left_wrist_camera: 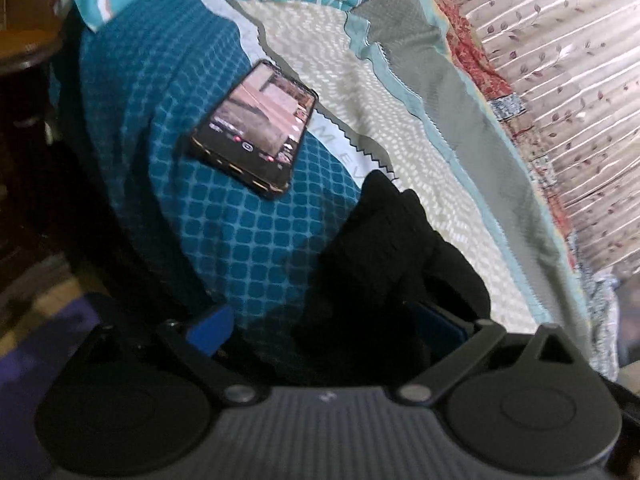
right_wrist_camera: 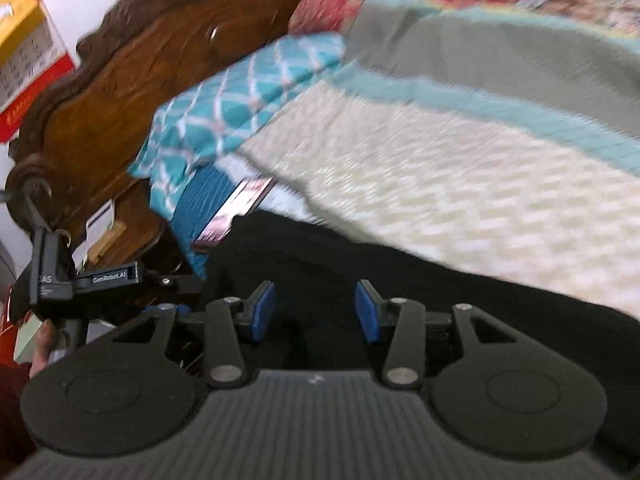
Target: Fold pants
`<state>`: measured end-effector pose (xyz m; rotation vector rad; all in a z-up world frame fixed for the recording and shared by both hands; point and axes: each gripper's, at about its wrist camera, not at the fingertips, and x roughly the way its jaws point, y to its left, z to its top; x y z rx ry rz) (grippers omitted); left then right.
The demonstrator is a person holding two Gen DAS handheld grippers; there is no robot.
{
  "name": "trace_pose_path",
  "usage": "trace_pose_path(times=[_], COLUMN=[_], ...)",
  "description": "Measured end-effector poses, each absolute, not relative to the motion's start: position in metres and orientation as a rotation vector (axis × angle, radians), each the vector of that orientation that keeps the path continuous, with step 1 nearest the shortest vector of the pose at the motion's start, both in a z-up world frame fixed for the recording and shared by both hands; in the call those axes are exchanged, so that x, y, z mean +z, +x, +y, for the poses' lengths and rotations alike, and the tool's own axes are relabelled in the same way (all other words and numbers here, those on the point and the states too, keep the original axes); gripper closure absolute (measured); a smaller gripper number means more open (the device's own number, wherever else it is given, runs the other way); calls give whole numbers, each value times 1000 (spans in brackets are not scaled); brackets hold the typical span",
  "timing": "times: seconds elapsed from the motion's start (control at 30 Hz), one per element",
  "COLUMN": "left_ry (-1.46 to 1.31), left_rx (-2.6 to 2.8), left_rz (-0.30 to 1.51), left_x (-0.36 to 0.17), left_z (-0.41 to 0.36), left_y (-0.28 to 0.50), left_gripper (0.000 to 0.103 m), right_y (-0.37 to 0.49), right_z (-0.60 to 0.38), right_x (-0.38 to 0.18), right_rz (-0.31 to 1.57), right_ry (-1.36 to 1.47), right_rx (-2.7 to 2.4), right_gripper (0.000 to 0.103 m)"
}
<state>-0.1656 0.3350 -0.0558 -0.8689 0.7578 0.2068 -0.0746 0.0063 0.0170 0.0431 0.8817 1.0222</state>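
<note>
Black pants [left_wrist_camera: 384, 248] bunch between the left hand-held gripper [left_wrist_camera: 324, 332] pads, spread wide, on the bed beside a phone [left_wrist_camera: 254, 130] (screen lit). Right hand-held gripper [right_wrist_camera: 316, 312] gapes over the pants [right_wrist_camera: 400, 280].

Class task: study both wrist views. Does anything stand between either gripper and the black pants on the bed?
Nothing visible does. The black pants lie directly between the open fingers of the left gripper, and the right gripper is open right over the same fabric. The phone lies further up, on the blue checked cloth, clear of both.
</note>
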Motion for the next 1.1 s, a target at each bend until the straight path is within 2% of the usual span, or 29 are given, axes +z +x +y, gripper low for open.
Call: trace_pose_path(times=[0.07,0.17,0.2,0.23,0.43,0.5,0.67,1.0,1.07,1.1], left_ry=[-875,-871,-878,-889,-870,-872,-740,-431,-377,-345], left_rx=[186,147,137,110,69,47,-6,-259,-321,-345], left_rz=[756,800,830,846,787,753,692,644,664,667], left_x=[-61,-74,-81,-85,-68,-57,-27,30,33,35], left_z=[337,334,332,330,326,328,300,194,169,157], left_y=[-161,-146,-142,-139,-152,-160,-160,-118,-107,-104], left_gripper=[0,1,7,36,73,82,83,83,83,83], right_y=[-70,-70,-72,-73,-71,-71,-64,-50,-52,-54], right_z=[29,60,61,60,34,20,24,-45,-66,-78], right_x=[0,-39,-45,-42,-21,-20,-52,-49,-46,-45], right_rz=[952,1042,1031,1018,1035,1044,1165,1225,1229,1224], right_ry=[35,-101,-94,-81,82,152,207,604,652,675], right_rx=[1020,937,920,917,936,935,852,831,817,804], right_gripper=[63,65,65,65,64,64,66,65,68,76])
